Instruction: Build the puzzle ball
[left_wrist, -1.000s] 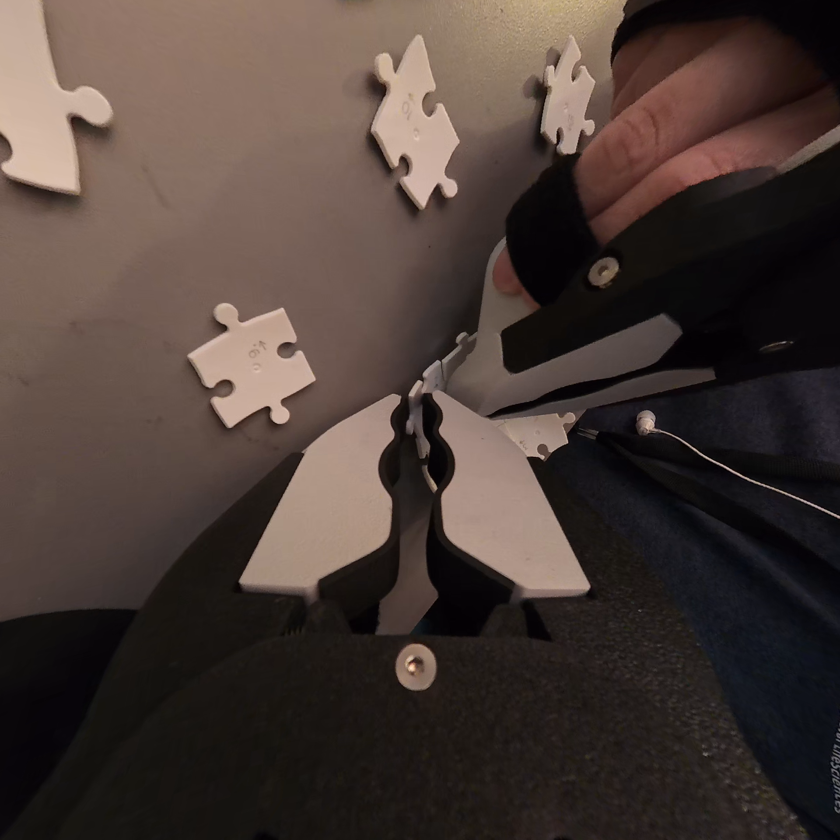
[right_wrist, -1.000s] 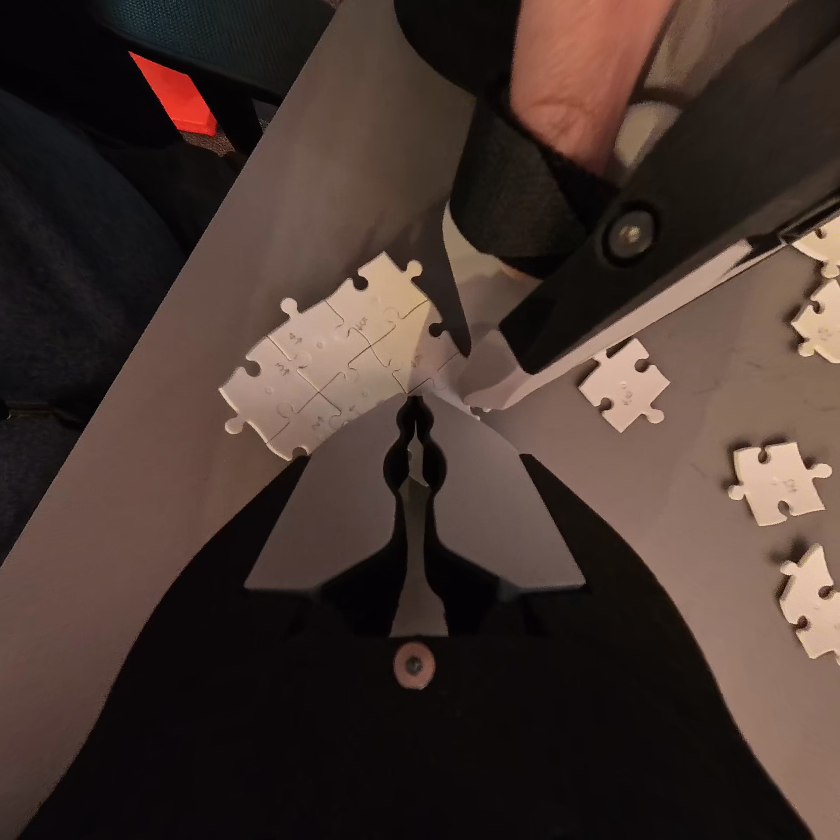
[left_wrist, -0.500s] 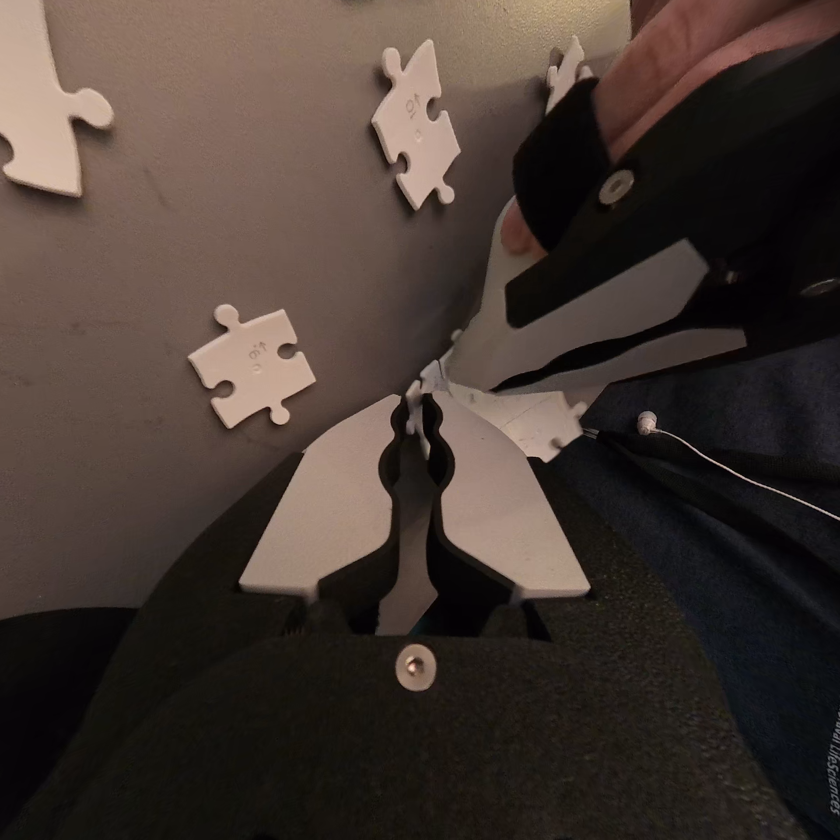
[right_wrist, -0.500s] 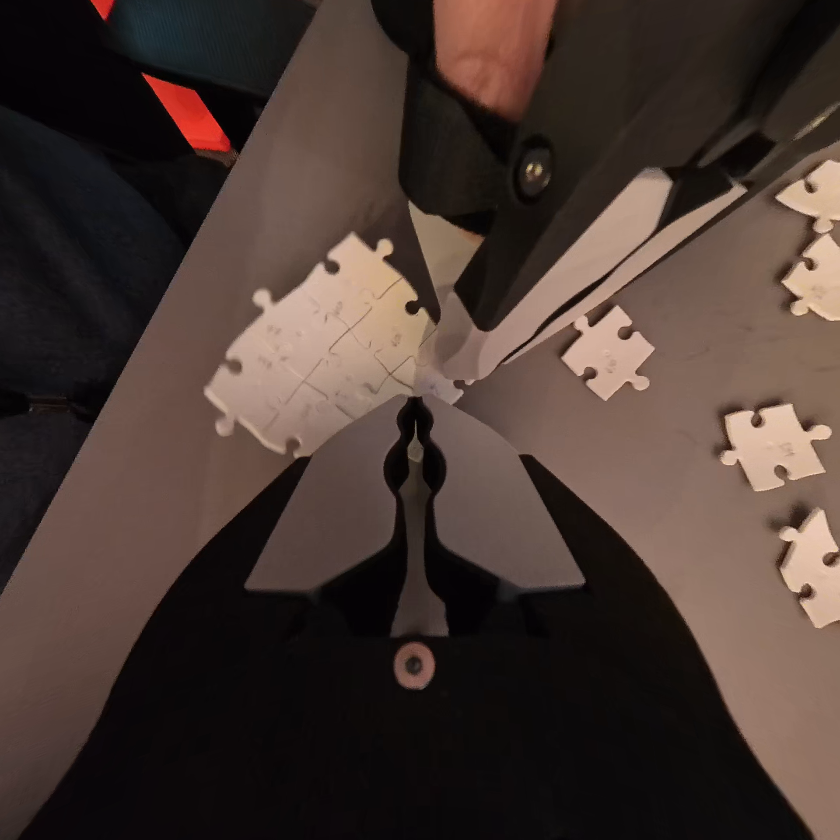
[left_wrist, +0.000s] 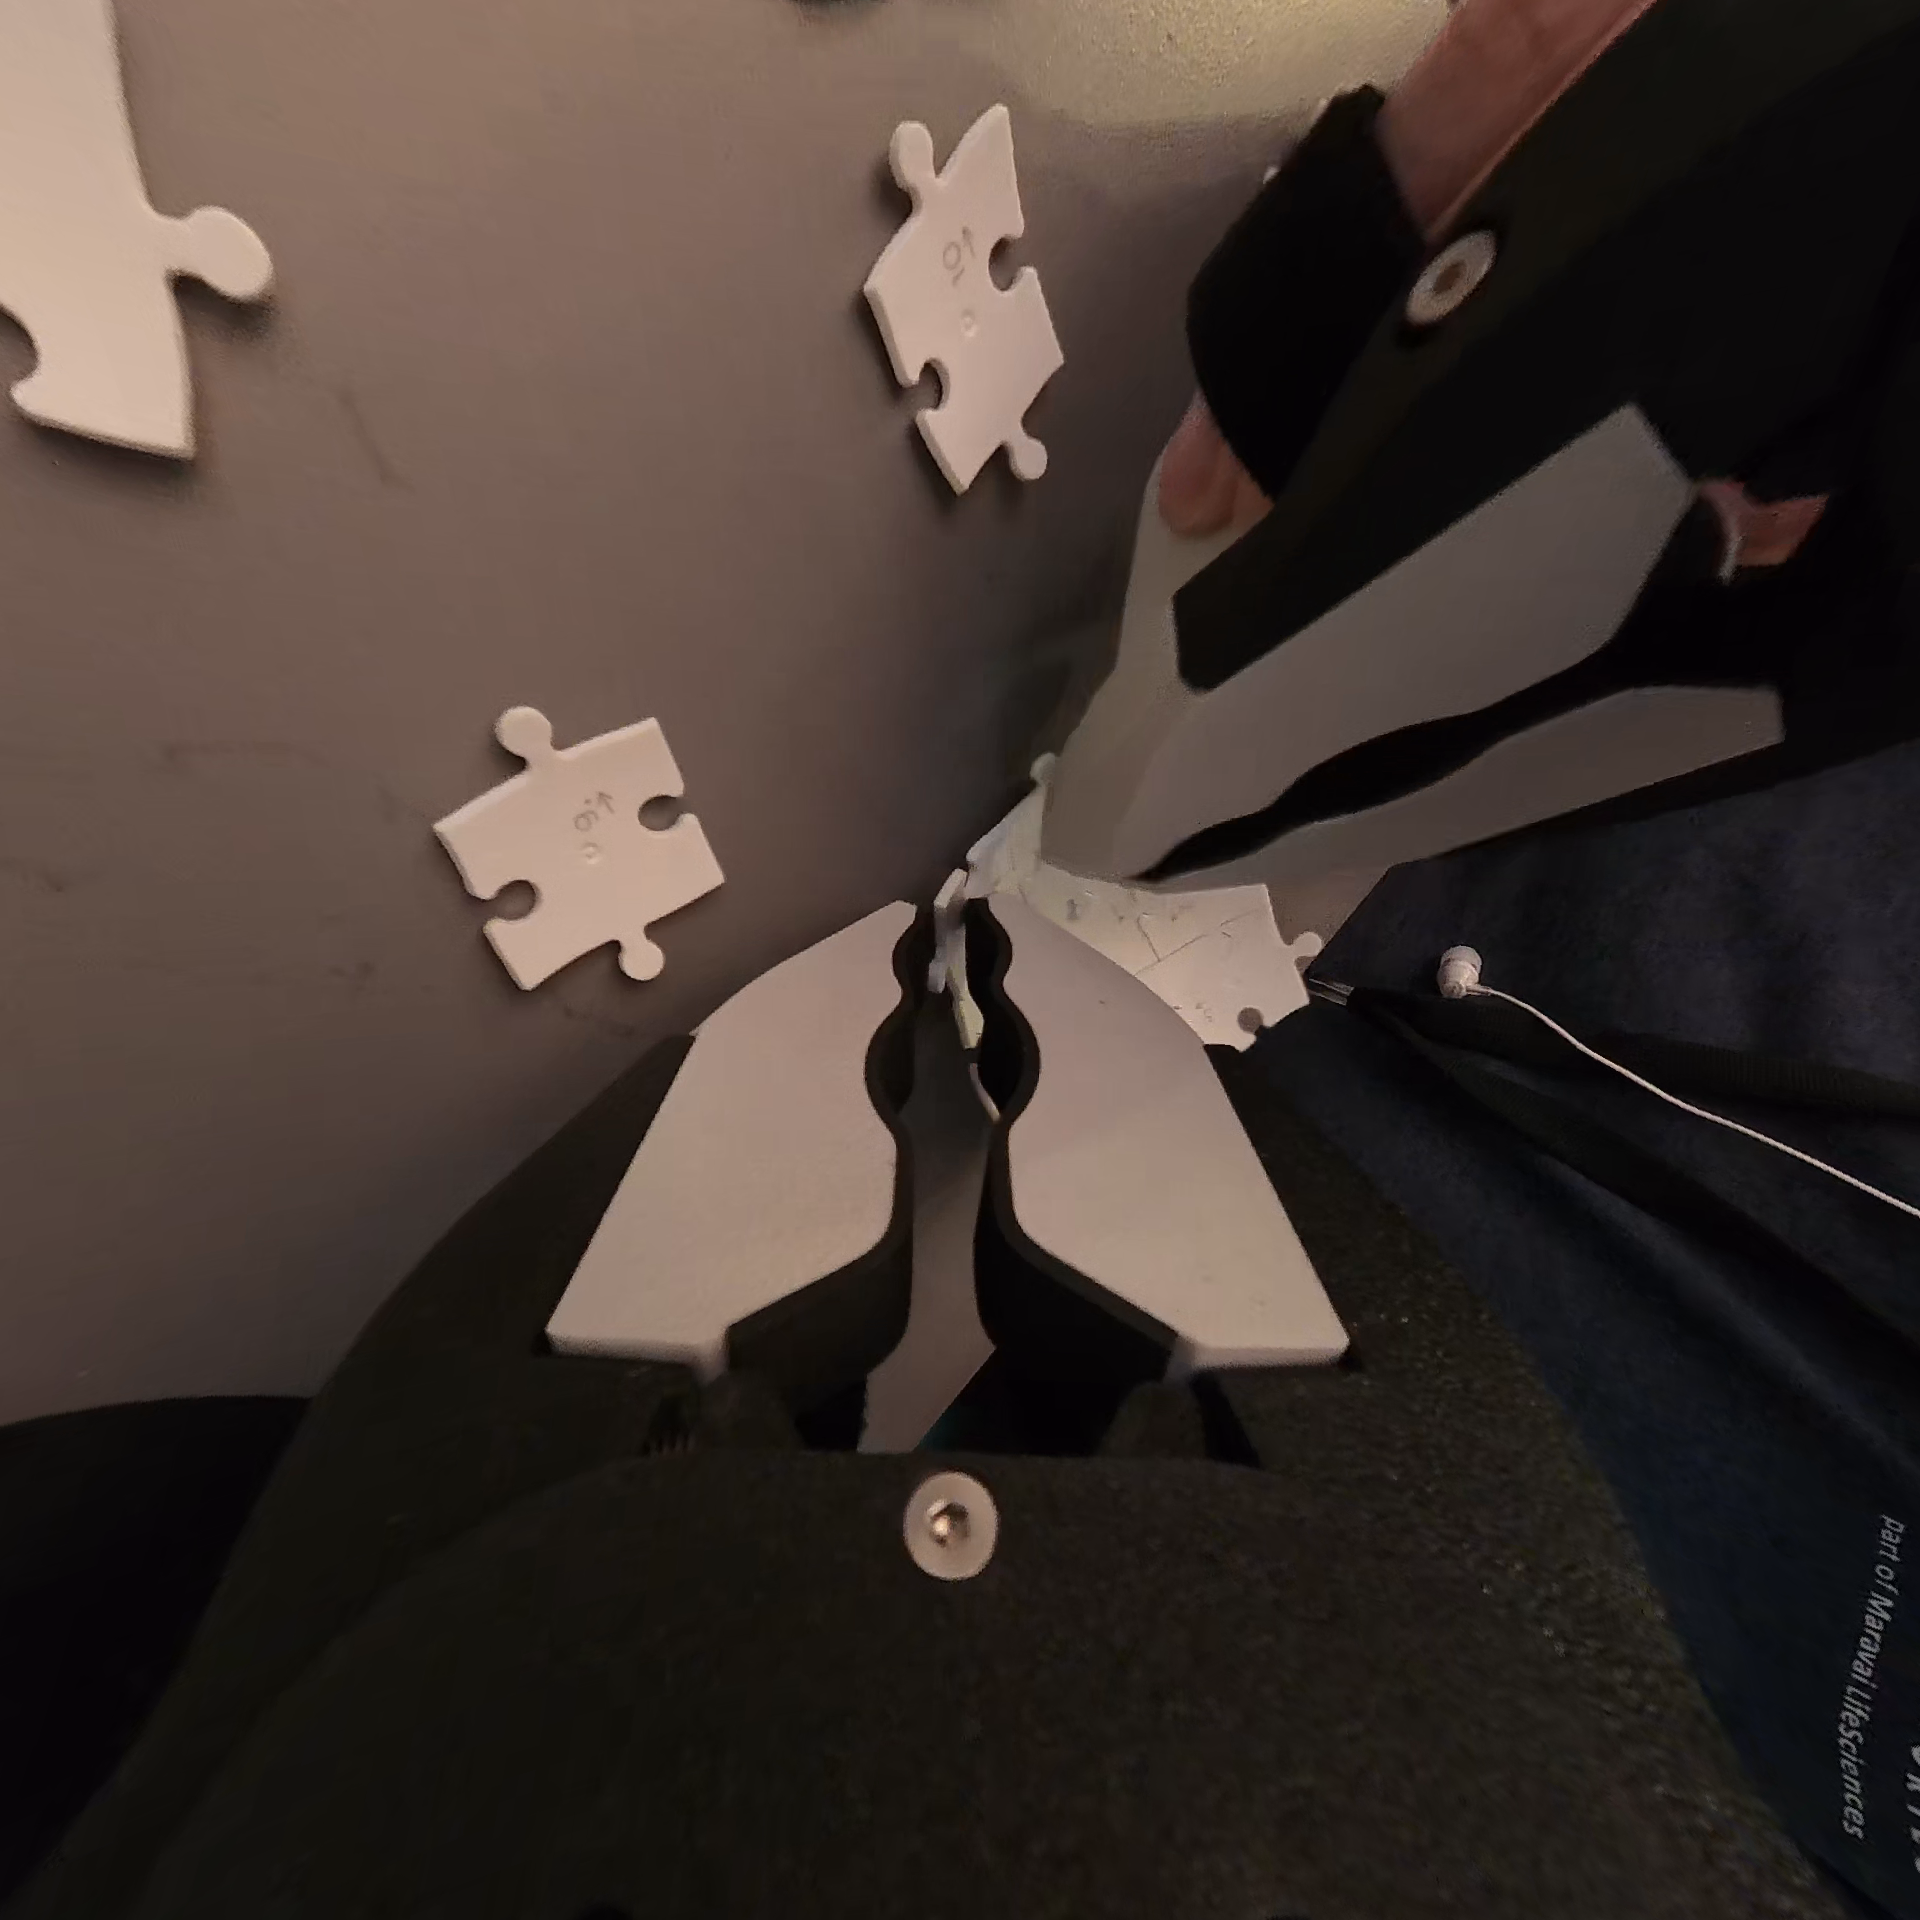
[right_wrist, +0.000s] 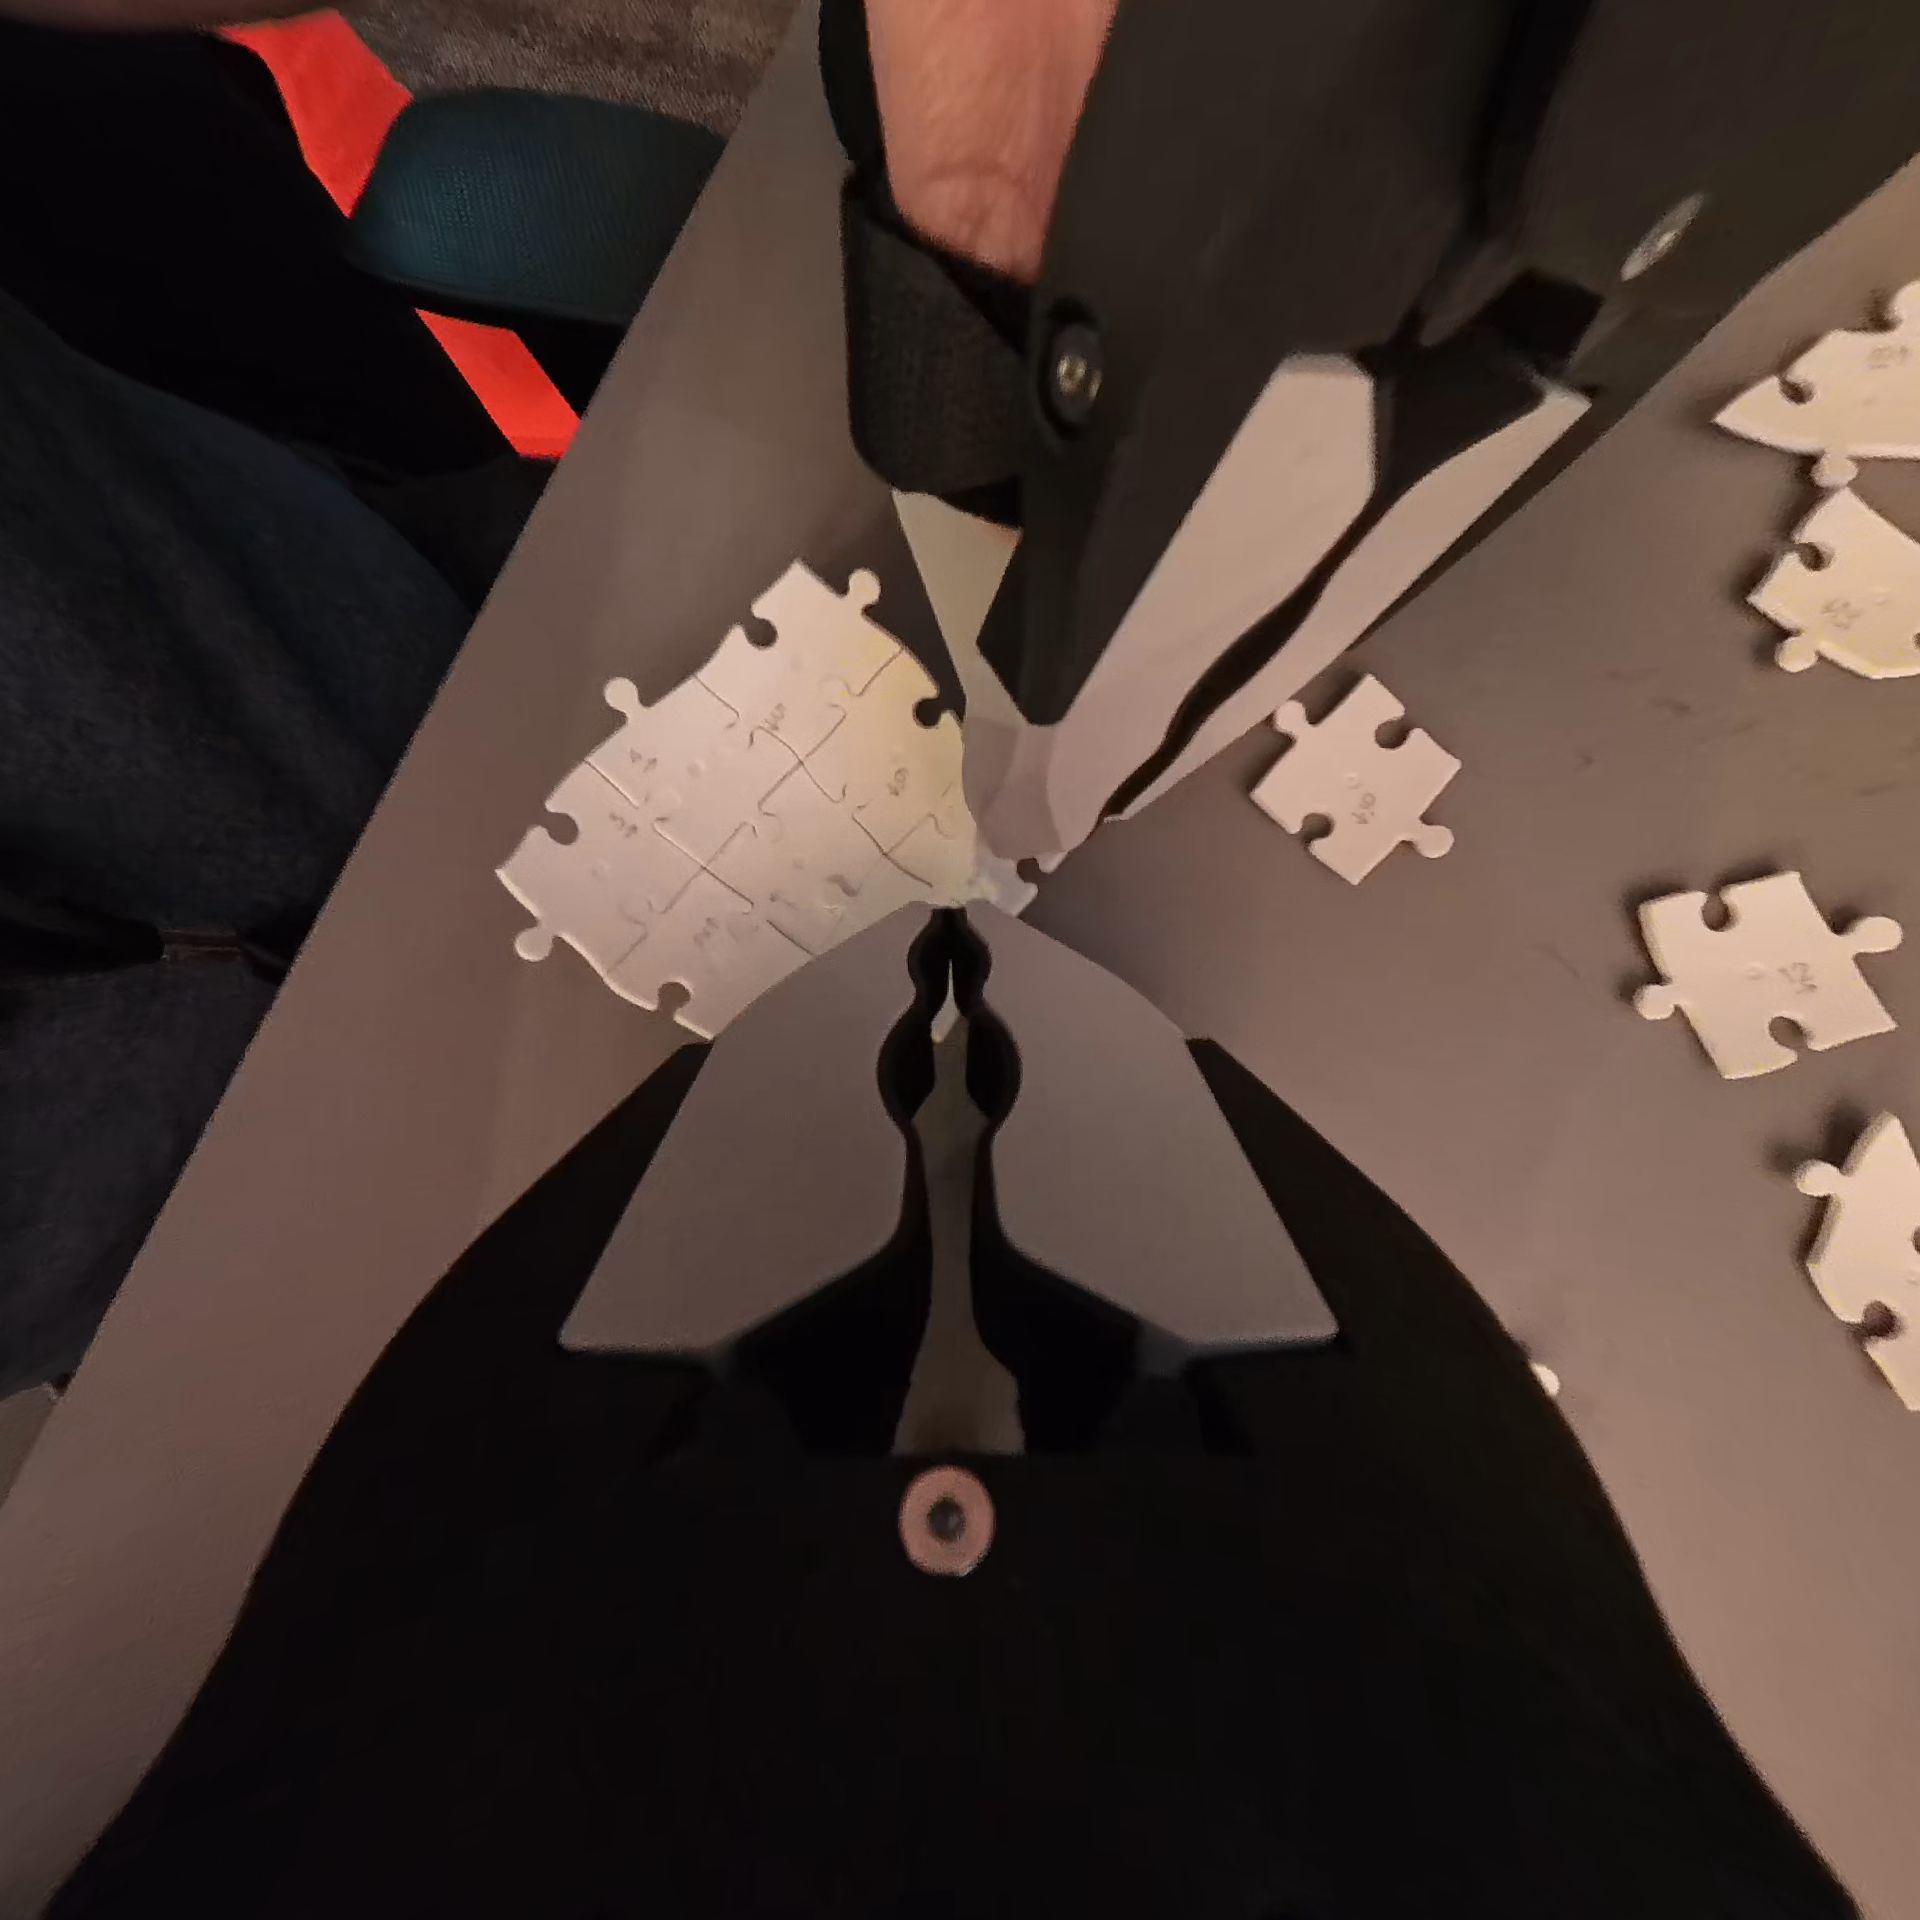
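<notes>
Loose pieces (right_wrist: 1353, 777) lie right of joined section (right_wrist: 748, 800).

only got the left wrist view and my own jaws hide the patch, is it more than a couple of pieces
Observer: Yes. The right wrist view shows the patch as many joined pieces, near the table edge.
Operator: my jaws hold a piece, where do the right jaws sit
Observer: The right gripper is shut at the patch's corner, tip to tip with the left gripper.
Operator: spares on that side?
Observer: At least five loose pieces lie beyond the left gripper.
</notes>
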